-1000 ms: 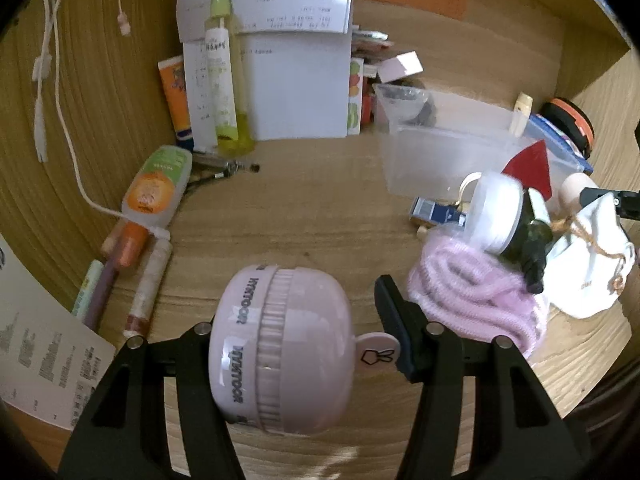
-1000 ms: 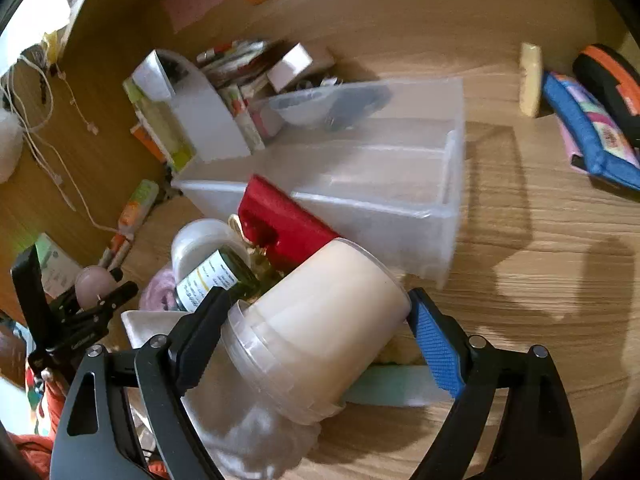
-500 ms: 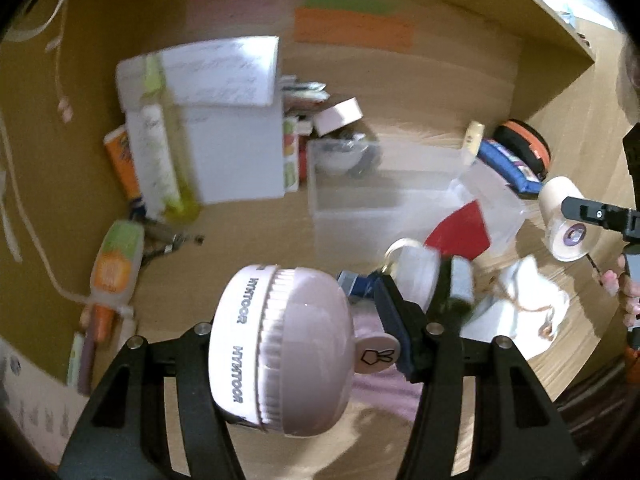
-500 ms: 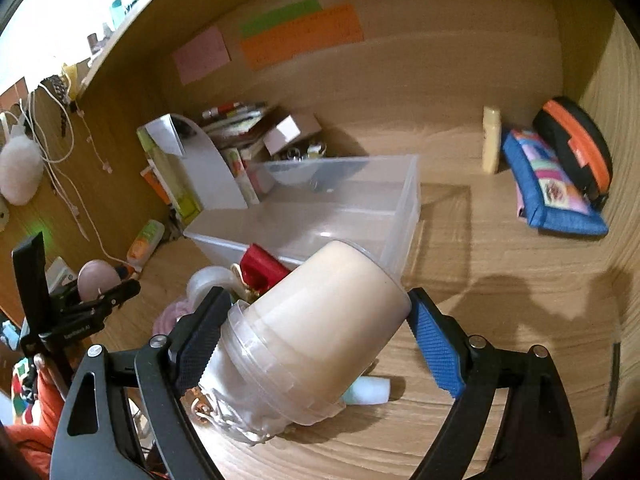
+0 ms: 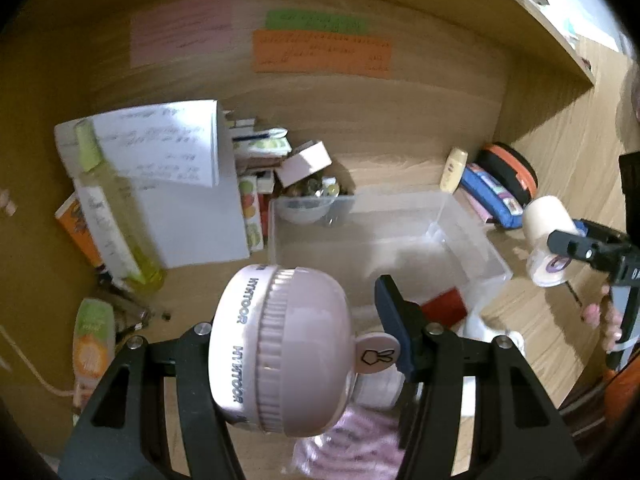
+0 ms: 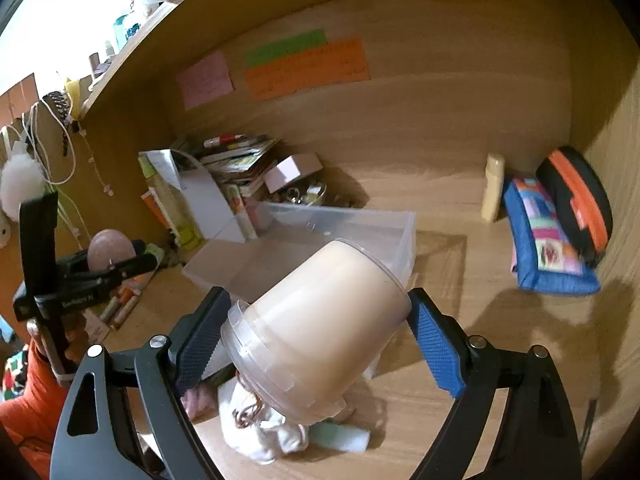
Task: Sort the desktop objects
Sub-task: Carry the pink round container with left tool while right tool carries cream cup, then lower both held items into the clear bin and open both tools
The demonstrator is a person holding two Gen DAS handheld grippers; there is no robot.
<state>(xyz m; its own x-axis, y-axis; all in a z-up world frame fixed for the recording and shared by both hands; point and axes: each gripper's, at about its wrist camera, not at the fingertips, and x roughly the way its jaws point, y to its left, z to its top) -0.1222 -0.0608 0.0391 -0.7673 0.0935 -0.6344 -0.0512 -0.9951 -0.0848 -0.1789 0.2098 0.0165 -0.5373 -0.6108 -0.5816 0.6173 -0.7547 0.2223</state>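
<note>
- Two grippers, each loaded: the left gripper (image 5: pixel 340 344) is clamped about halfway closed on a pink round brush (image 5: pixel 280 348), lettered rim to the left and bunny tab pressed against its right pad; the right gripper (image 6: pixel 316 340) stands wide, its jaws pressed on a cream-filled clear jar (image 6: pixel 320 328), lid end toward the camera, base tilted up and away
- Both held things hang clear of the wooden desk (image 6: pixel 460 248), above the heap of white cloth (image 6: pixel 264 436) and pink knit (image 5: pixel 352 444)
- Just beyond and below both sets of jaws lies the clear plastic bin (image 5: pixel 400 232), open top up, its long axis running left to right across the left wrist view; I judge it the likely drop spot
- Seen from the left, the jar sits off the bin's right end; the brush sits over its near long wall, so the left hand looks nearer to the opening
- Farther back, a yellow bottle (image 5: pixel 112 216) and blue pouch (image 6: pixel 548 240) flank the bin
</note>
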